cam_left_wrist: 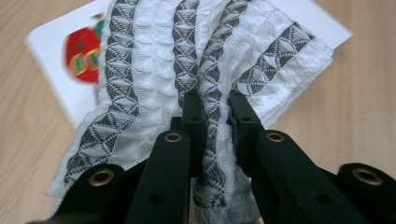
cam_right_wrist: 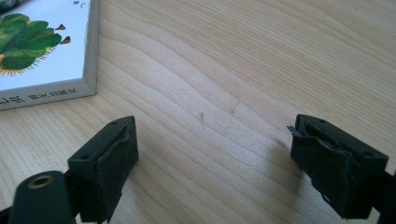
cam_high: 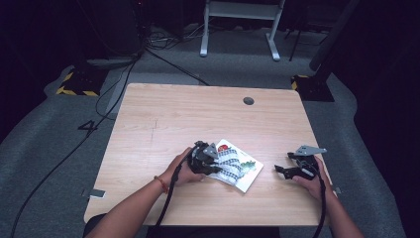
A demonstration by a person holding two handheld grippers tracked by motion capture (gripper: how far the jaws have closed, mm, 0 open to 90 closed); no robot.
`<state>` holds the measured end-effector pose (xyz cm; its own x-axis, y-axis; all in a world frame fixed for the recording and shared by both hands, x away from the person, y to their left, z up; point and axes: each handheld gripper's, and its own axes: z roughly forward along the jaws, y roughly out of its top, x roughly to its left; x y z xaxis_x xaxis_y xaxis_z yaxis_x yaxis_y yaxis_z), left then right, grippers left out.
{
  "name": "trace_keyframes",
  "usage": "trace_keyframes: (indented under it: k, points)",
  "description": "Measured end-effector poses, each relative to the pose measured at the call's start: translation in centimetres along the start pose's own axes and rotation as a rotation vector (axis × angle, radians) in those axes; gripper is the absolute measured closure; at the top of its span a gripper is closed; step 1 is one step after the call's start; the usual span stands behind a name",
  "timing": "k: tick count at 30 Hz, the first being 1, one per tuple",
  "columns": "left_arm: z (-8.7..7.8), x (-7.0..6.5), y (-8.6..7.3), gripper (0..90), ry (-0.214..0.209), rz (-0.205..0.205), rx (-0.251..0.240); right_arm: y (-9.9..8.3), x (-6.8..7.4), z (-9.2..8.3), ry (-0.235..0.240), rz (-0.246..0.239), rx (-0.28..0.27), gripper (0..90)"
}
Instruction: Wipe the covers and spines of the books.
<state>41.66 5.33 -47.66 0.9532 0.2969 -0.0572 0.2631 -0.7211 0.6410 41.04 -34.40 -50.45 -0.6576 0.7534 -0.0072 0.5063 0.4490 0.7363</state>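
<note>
In the left gripper view we see the left gripper clenched on a fold of the cloth, which partly hides the book. In the right gripper view the right gripper has its fingers released over the bare desk.

My white-and-grey patterned woven cloth covers most of the white picture book beneath; red print there blurred. Book cut off at edge in right gripper view, spine text unreadable.

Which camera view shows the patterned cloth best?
The left gripper view: the white cloth with grey bands is close, pinched in the left tool. The high view shows it small on the book. The right gripper view shows a dark scrap, perhaps cloth.
</note>
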Motion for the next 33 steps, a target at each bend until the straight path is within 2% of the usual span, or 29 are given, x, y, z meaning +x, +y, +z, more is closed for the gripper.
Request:
trace_keyframes:
  k: [4, 5, 10, 11, 13, 15, 18, 20, 21, 23, 26, 29, 33]
  points:
    - [-0.4, 1.2, -0.5, 80.3, 0.039, -0.027, 0.000, 0.0, 0.0, 0.0, -0.001, 0.001, 0.000, 15.2]
    - [-0.5, 1.4, -0.6, 80.3, 0.040, -0.047, -0.005, 0.0, 0.0, 0.0, -0.002, 0.000, 0.000, 15.1]
    - [-0.1, 2.4, 0.0, 80.2, 0.069, -0.058, -0.011, 0.0, 0.0, 0.0, -0.001, 0.001, 0.000, 15.2]
    - [0.2, 2.7, 0.3, 80.2, 0.085, -0.060, -0.012, 0.0, 0.0, 0.0, -0.001, -0.001, 0.000, 15.2]
    - [0.5, 3.1, 0.8, 80.2, 0.083, -0.072, -0.009, 0.0, 0.0, 0.0, 0.000, 0.000, 0.000, 15.1]
    - [1.0, 3.6, 1.5, 80.3, 0.103, -0.067, -0.002, 0.0, 0.0, 0.0, 0.000, 0.000, 0.000, 15.2]
    - [1.9, 4.3, 2.7, 80.3, 0.113, -0.081, -0.002, 0.0, 0.0, 0.0, 0.000, -0.001, 0.000, 15.1]
    - [2.7, 4.8, 3.6, 80.3, 0.105, -0.106, -0.012, 0.0, 0.0, 0.0, 0.000, -0.001, 0.000, 15.1]
    - [3.1, 4.8, 4.2, 80.3, 0.107, -0.102, -0.010, 0.0, 0.0, 0.0, 0.001, -0.002, 0.000, 15.2]
    - [4.0, 4.4, 5.3, 80.3, 0.103, -0.086, -0.005, 0.0, 0.0, 0.0, 0.002, -0.003, -0.001, 15.2]
    - [5.2, 2.9, 6.7, 80.3, 0.070, -0.029, -0.003, 0.0, 0.0, 0.0, 0.002, -0.003, -0.001, 15.2]
    - [6.3, 1.1, 7.9, 80.3, 0.024, 0.004, -0.015, 0.0, 0.0, 0.0, 0.002, -0.003, -0.001, 15.2]
    - [7.1, -0.9, 8.6, 80.3, -0.025, 0.063, -0.018, 0.0, 0.0, 0.0, 0.002, -0.004, -0.001, 15.2]
